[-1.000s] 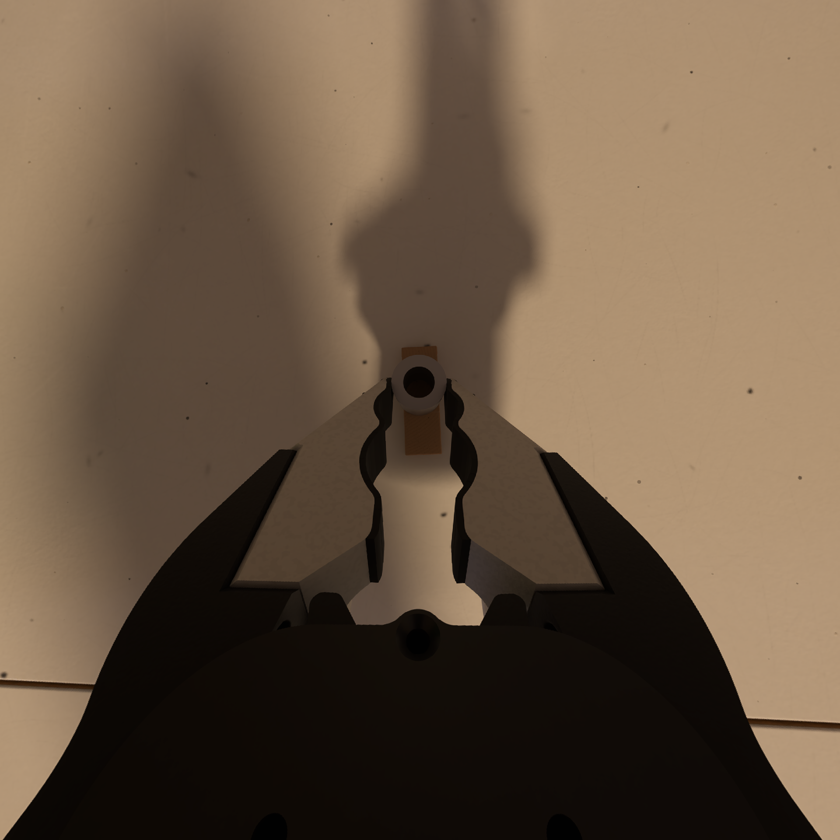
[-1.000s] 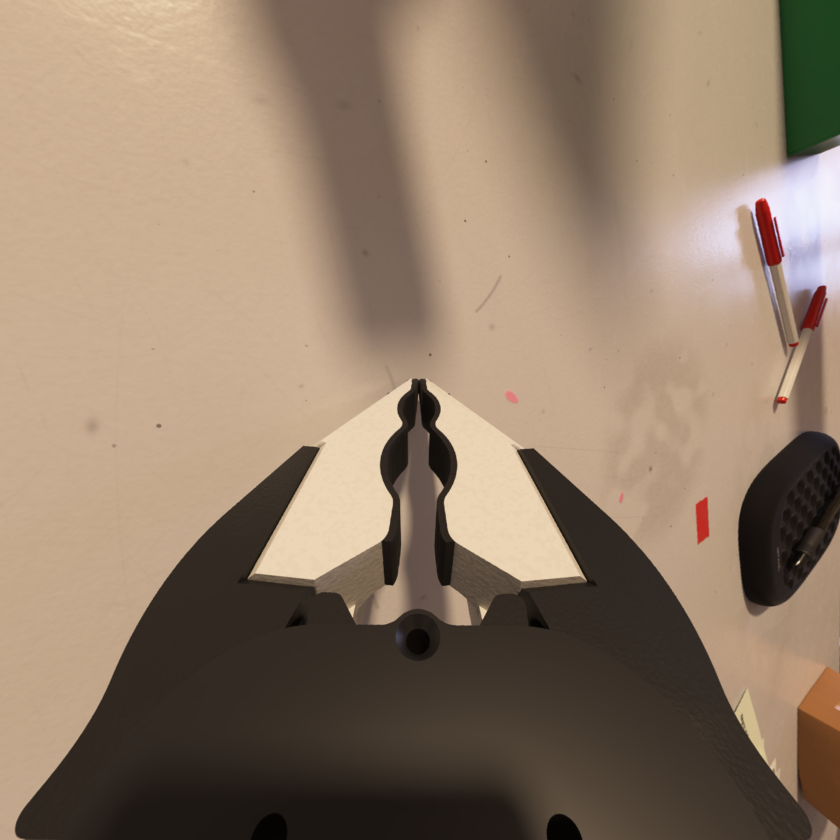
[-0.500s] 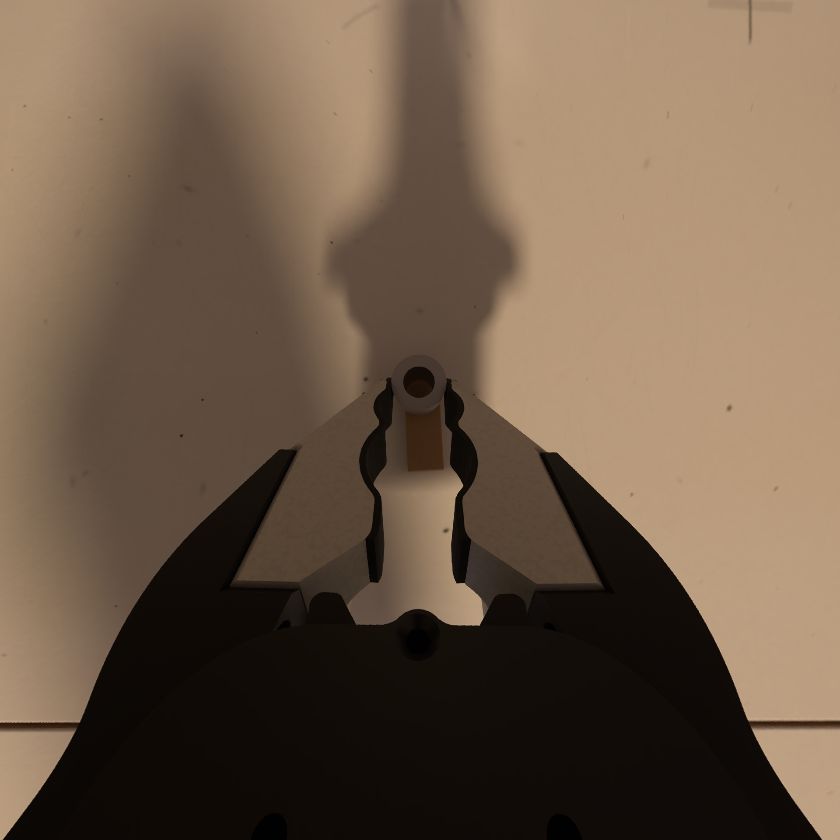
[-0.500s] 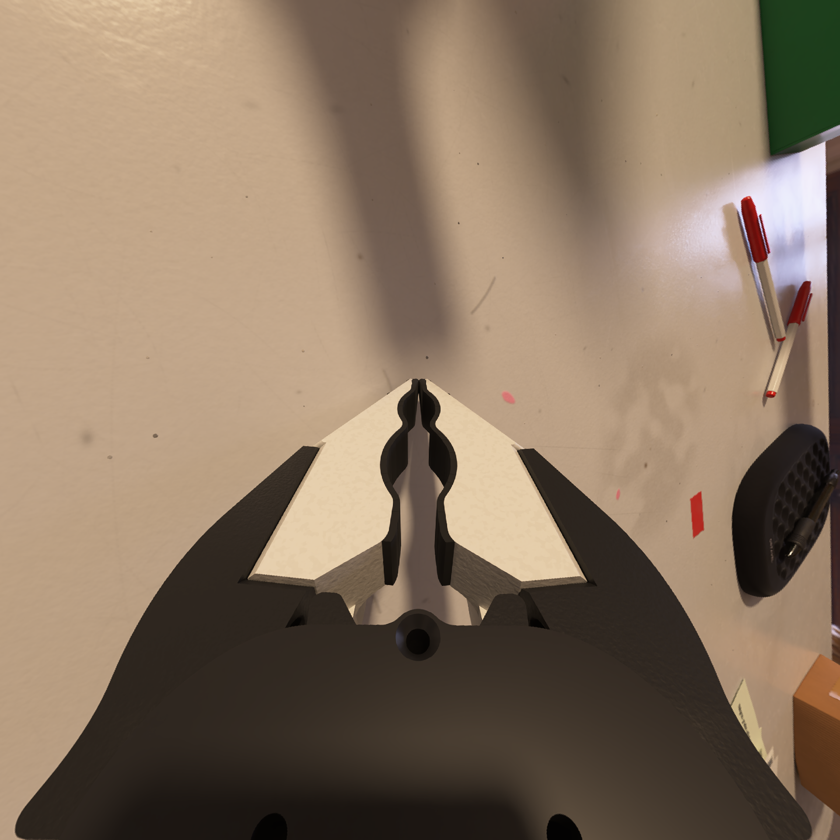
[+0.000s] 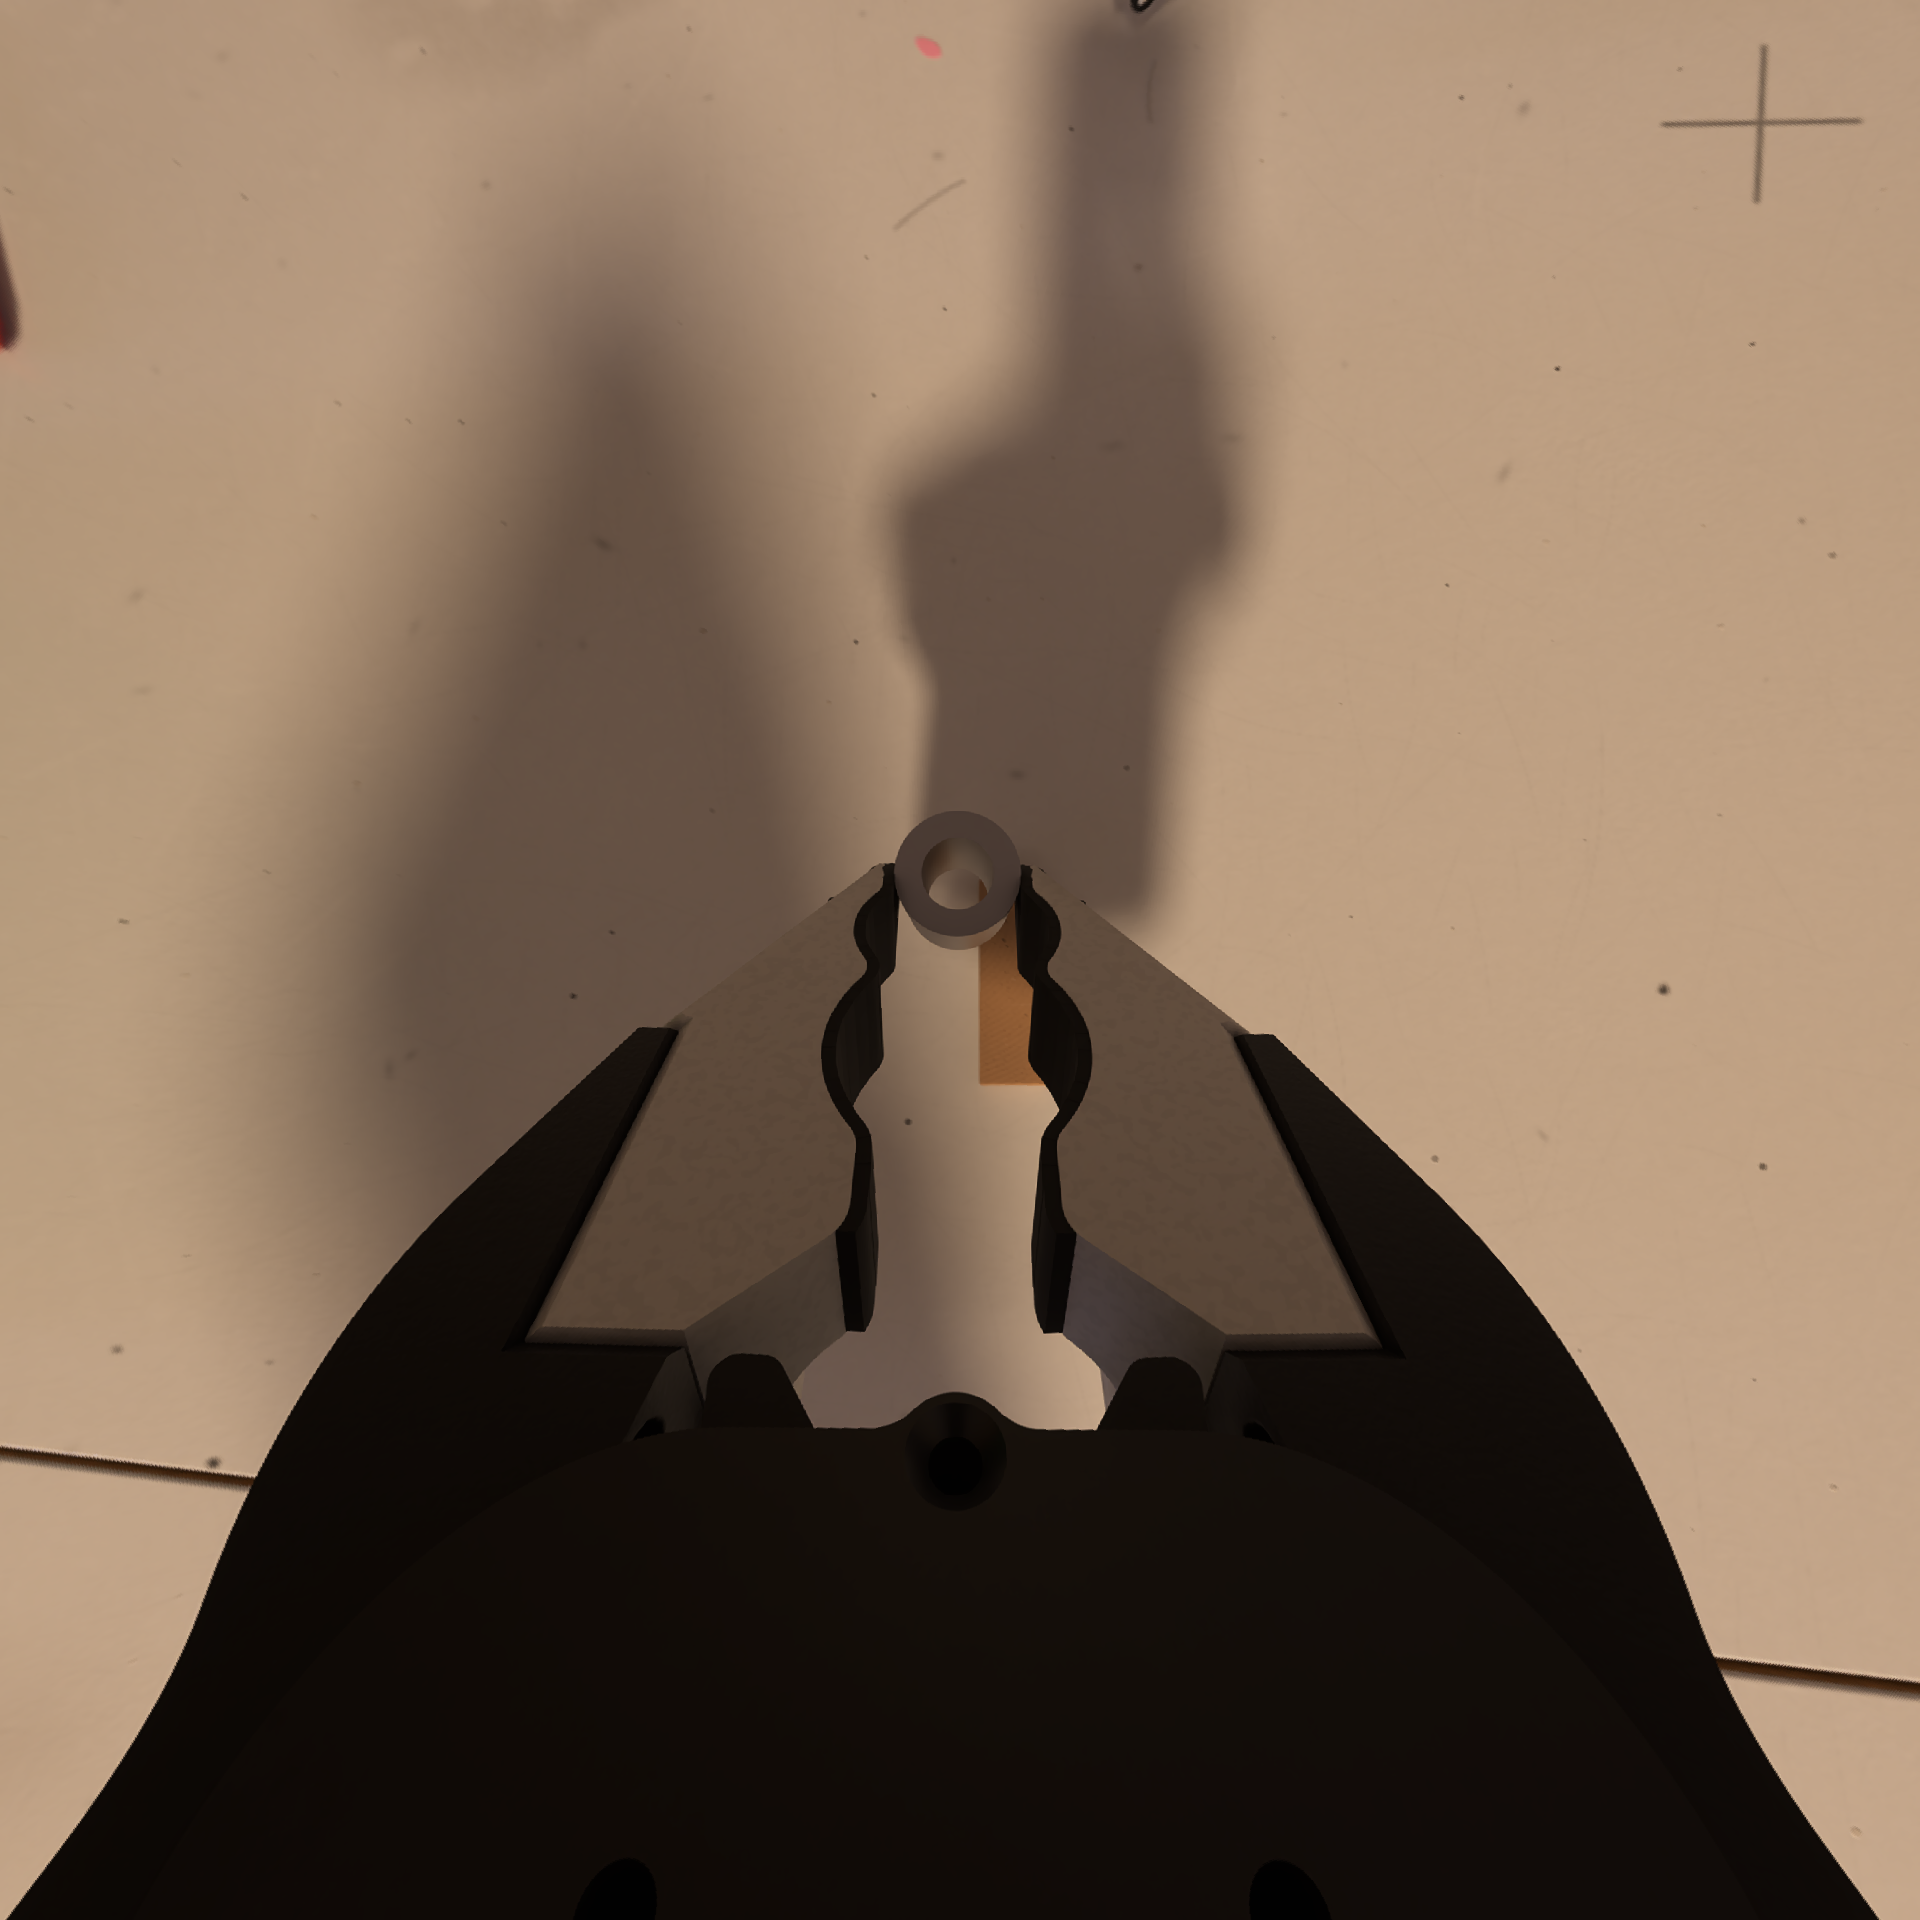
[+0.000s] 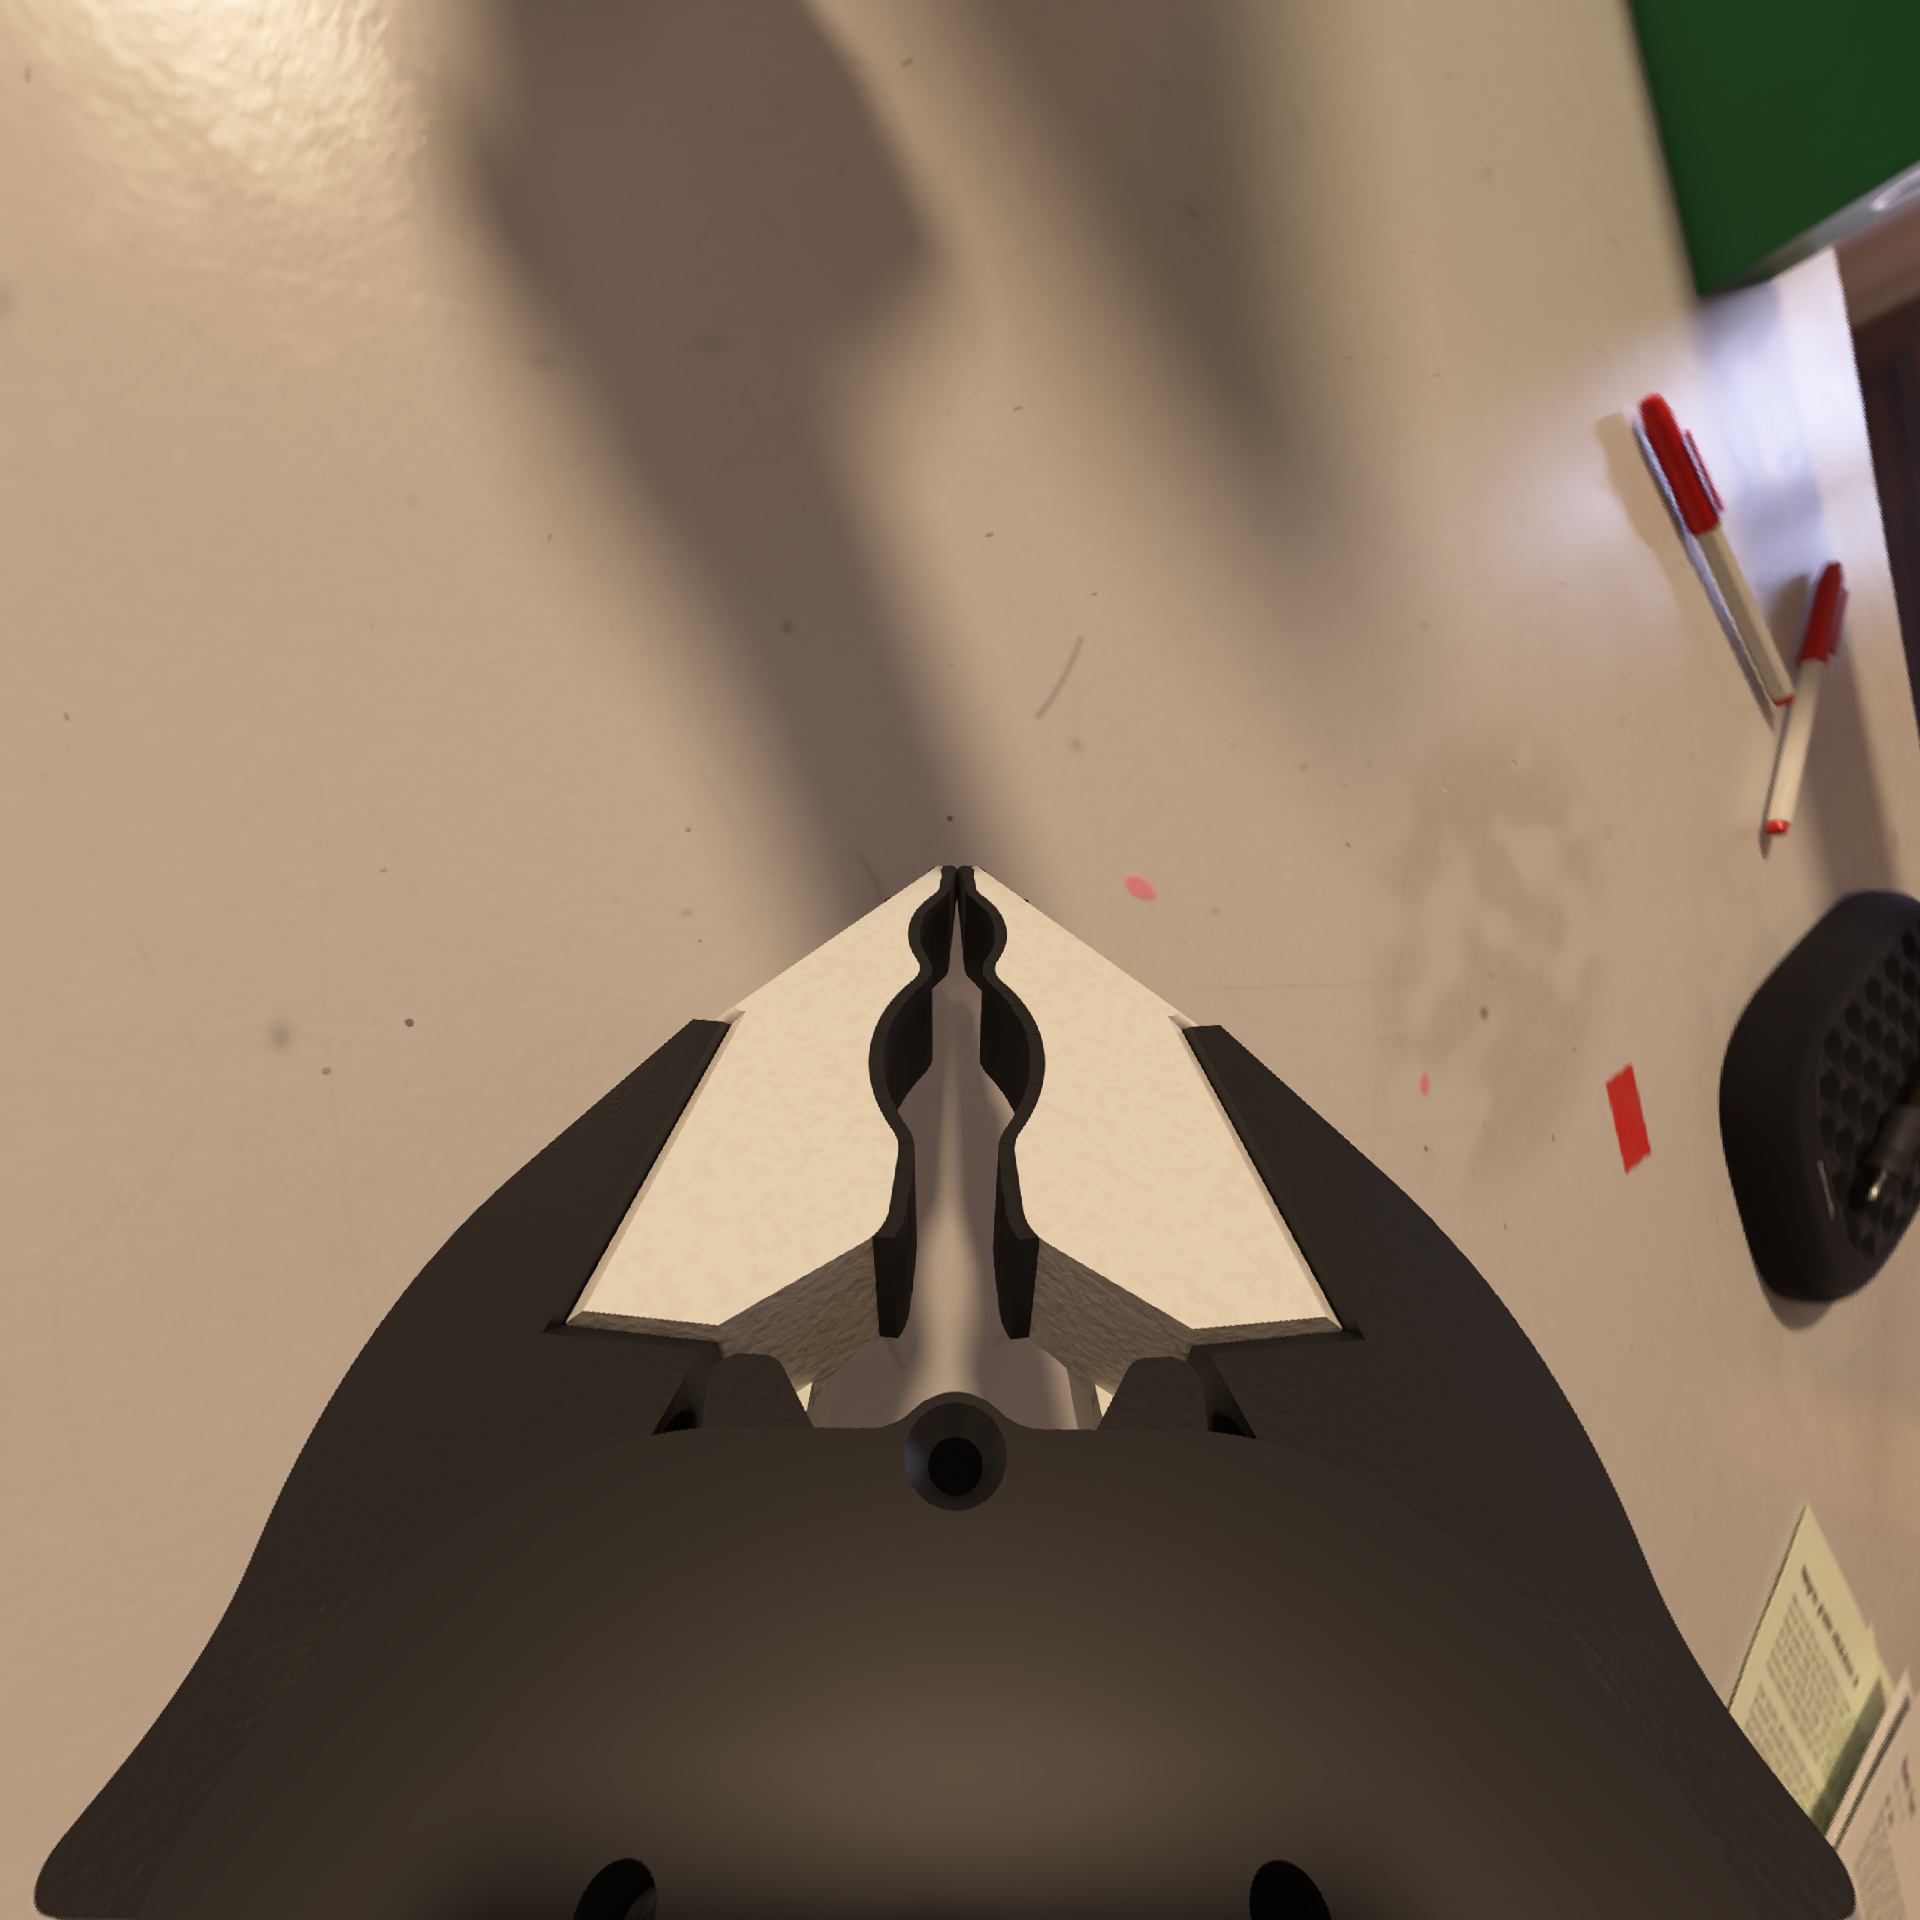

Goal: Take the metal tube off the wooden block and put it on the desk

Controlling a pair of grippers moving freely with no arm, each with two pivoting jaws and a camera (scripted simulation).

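Grey tube point(image 5: 956, 878) sits frame centre, pinched end-on at the left gripper point(image 5: 956, 883) tips, axis pointing along the fingers, block point(image 5: 1006, 1023) just below-right, desk point(image 5: 1507, 727) beneath. Right view: right gripper point(image 6: 956, 878) pressed together, holding nothing, no tube visible.

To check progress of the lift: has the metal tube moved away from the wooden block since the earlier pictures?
Yes. In the left wrist view the metal tube, held at the jaws' tips, now sits left of the wooden block; earlier the block lay directly beneath it.
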